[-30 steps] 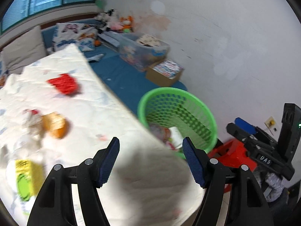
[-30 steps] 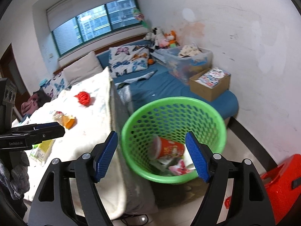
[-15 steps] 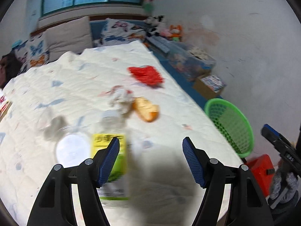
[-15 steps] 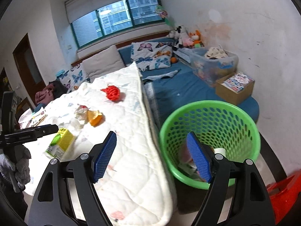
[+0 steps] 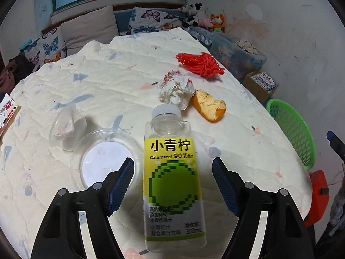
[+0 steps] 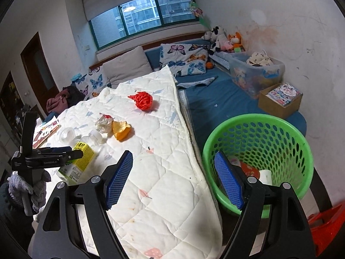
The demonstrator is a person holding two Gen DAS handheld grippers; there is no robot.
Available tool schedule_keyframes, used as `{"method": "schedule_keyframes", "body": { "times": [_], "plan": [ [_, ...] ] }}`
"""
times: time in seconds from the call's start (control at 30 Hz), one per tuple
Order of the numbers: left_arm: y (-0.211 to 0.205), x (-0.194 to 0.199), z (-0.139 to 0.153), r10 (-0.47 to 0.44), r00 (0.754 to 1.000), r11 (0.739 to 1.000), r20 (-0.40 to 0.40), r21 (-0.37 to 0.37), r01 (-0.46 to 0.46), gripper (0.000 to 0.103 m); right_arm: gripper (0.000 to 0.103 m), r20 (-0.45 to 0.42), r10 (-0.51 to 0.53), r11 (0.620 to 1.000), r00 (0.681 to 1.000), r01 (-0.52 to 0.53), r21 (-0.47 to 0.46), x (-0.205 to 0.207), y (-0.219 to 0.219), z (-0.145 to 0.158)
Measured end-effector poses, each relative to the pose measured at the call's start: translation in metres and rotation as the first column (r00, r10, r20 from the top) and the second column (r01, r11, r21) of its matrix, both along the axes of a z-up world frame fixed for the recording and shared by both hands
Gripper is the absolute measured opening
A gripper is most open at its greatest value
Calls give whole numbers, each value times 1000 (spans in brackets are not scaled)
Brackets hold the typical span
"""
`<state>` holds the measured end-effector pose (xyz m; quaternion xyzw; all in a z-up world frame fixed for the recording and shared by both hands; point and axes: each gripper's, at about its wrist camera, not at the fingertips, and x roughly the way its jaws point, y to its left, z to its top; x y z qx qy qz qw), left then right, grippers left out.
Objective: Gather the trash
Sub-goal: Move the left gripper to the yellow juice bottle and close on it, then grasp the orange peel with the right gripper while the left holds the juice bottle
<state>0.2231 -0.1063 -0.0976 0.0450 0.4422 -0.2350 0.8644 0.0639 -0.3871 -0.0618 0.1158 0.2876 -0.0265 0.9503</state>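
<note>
An empty clear juice bottle with a yellow-green label [image 5: 173, 179] lies on the white quilt [image 5: 120, 82]. My left gripper [image 5: 173, 185] is open, its blue pads on either side of the bottle. Farther on lie crumpled white paper [image 5: 175, 91], an orange peel [image 5: 209, 106], red netting [image 5: 199, 63], and two clear plastic lids [image 5: 103, 161]. My right gripper [image 6: 173, 180] is open and empty between the quilt edge and the green trash basket [image 6: 258, 151], which holds some trash. The bottle [image 6: 78, 159] and left gripper [image 6: 48, 158] also show in the right wrist view.
Pillows [image 6: 127, 67] and a blue mattress [image 6: 217, 99] lie beyond the quilt. A clear storage bin [image 6: 256, 71] and a cardboard box [image 6: 280, 99] sit by the wall. A red object [image 6: 327, 226] is on the floor by the basket. A booklet [image 6: 46, 130] lies at the quilt's left edge.
My left gripper has swung from the basket over the quilt and come down around the bottle. My right gripper has drawn back and turned left from over the basket.
</note>
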Motion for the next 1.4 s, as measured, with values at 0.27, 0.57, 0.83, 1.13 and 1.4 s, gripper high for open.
{"method": "schedule_keyframes", "body": {
  "times": [0.27,0.57,0.83,1.13,1.4],
  "plan": [
    [-3,9,-8,-18,1000,1000,-25,-7,18,60,78,-16,7,1000,1000,-7,9,6,3,-8],
    [-12,10,-7,-50,999,999,0,20,50,55,78,-34,18,1000,999,-17,14,13,7,-13],
    [-23,19,-21,-57,998,995,-16,76,58,54,78,-47,33,999,998,-33,12,20,15,-17],
    [-10,7,-6,-41,999,999,12,28,41,53,78,-67,77,997,995,-75,28,40,23,-19],
    [10,-8,19,-20,999,999,30,-33,21,53,71,-95,164,986,982,-163,15,77,56,-22]
  ]
}}
